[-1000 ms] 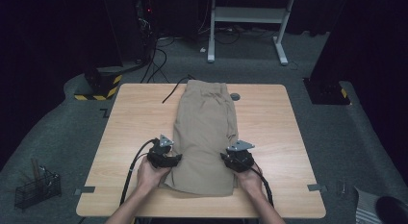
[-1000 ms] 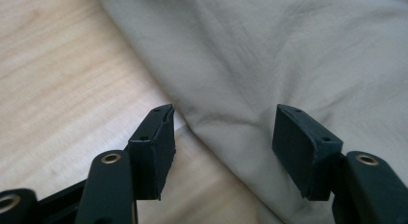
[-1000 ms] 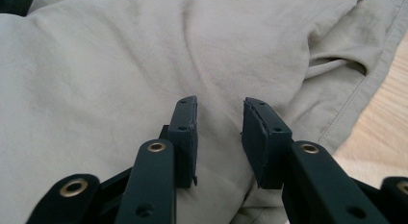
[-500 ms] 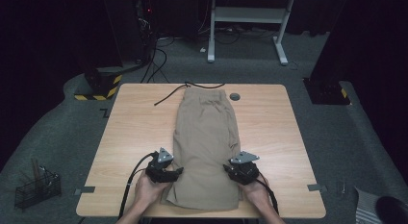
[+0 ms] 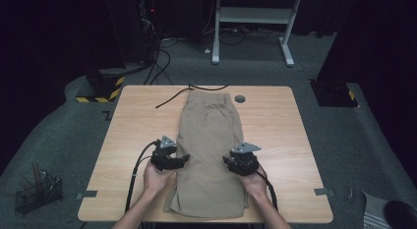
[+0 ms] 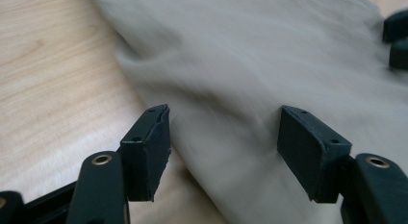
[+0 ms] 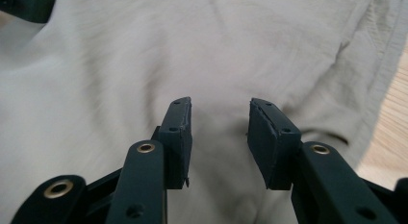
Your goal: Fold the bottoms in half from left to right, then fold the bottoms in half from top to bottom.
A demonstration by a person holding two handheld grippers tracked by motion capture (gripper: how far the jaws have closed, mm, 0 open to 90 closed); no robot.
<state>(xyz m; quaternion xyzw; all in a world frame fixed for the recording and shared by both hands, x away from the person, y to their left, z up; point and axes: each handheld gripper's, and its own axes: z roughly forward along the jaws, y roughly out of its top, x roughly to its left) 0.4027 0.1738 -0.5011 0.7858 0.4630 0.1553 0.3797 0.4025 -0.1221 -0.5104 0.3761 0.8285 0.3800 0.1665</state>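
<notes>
Khaki trousers (image 5: 210, 150) lie lengthwise on the desk (image 5: 128, 135), bare wood either side. Left gripper (image 5: 183, 159) and right gripper (image 5: 227, 160), jaws spread after just opening, flank the edges, pinching nothing.

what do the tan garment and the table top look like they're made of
Tan garment: looks like matte woven cloth, maybe cotton twill; soft creases and stitched seams show in the right gripper view. Table: light wood or wood-look laminate, smooth, with visible grain lines.

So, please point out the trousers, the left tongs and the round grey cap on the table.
trousers (image 5: 209, 135), high view, middle of cloth
left tongs (image 5: 185, 157), high view, between tips
cap (image 5: 240, 98), high view, its centre
</notes>
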